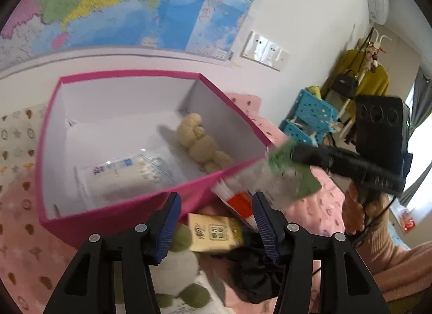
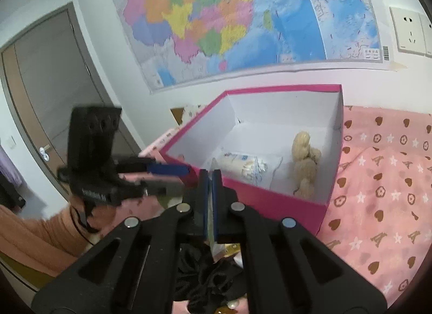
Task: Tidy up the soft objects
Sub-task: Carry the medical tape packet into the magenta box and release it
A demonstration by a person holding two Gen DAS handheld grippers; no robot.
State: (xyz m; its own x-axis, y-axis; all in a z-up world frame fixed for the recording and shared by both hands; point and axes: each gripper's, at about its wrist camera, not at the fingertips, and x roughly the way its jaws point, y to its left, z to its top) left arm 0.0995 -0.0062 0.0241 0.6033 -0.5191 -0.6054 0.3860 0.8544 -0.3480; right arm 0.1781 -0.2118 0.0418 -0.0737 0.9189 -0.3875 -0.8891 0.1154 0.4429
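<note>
A pink box (image 1: 151, 202) with a white inside stands on the bed. In it lie a beige plush toy (image 1: 201, 142) and a clear zip bag of white cotton pieces (image 1: 129, 176). My left gripper (image 1: 217, 222) hangs open just in front of the box's near wall, with nothing between its pads. Under it lies a pile: a yellow packet (image 1: 214, 235), a red-and-white packet (image 1: 239, 203), a black cloth (image 1: 253, 273) and a white-and-green plush (image 1: 178, 262). My right gripper (image 2: 210, 179) is shut on a thin green-and-clear packet (image 1: 286, 176), held at the box's near right corner.
A pink bedspread (image 2: 383, 184) with hearts and stars covers the bed. A map (image 2: 216, 17) and sockets (image 1: 266, 49) are on the wall behind the box. A blue crate (image 1: 310, 119) and a clothes rack (image 1: 359, 79) stand at the far right. A door (image 2: 46, 92) is on the left.
</note>
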